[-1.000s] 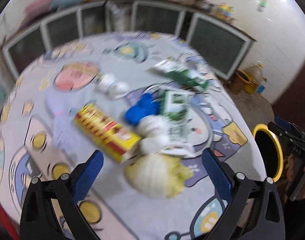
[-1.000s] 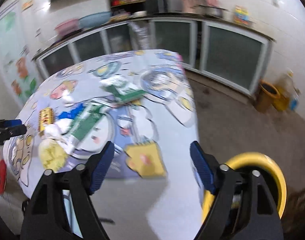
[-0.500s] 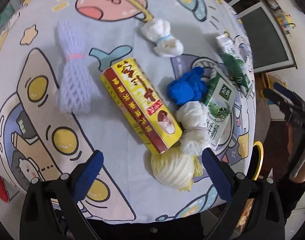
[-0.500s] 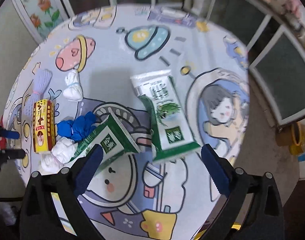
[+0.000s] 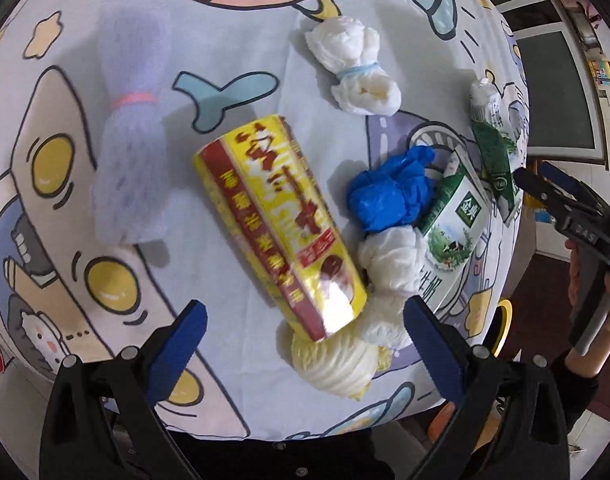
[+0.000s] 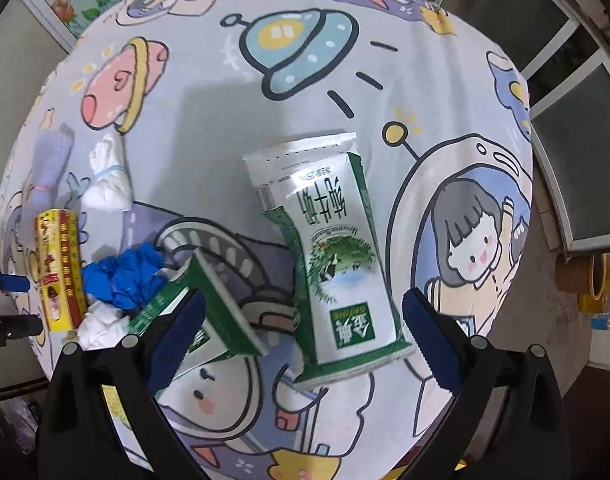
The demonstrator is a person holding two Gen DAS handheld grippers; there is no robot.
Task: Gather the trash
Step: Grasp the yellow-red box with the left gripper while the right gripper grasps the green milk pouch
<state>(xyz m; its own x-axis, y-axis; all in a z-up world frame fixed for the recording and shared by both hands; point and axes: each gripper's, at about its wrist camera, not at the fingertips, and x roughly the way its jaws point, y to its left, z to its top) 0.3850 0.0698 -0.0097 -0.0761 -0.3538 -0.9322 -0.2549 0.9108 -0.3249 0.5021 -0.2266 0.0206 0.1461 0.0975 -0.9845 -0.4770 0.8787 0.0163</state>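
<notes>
The flattened green-and-white milk carton (image 6: 337,256) lies on the cartoon-print tablecloth (image 6: 209,92) under the right gripper (image 6: 303,330), whose jaws gape empty. It looks light and creased: pinch across its narrow width. The left gripper (image 5: 303,338), also spread empty, hovers over the yellow-and-red box (image 5: 277,228).

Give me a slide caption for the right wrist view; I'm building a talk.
Open right gripper poised above a flattened green-and-white milk carton on the cartoon tablecloth.
</notes>
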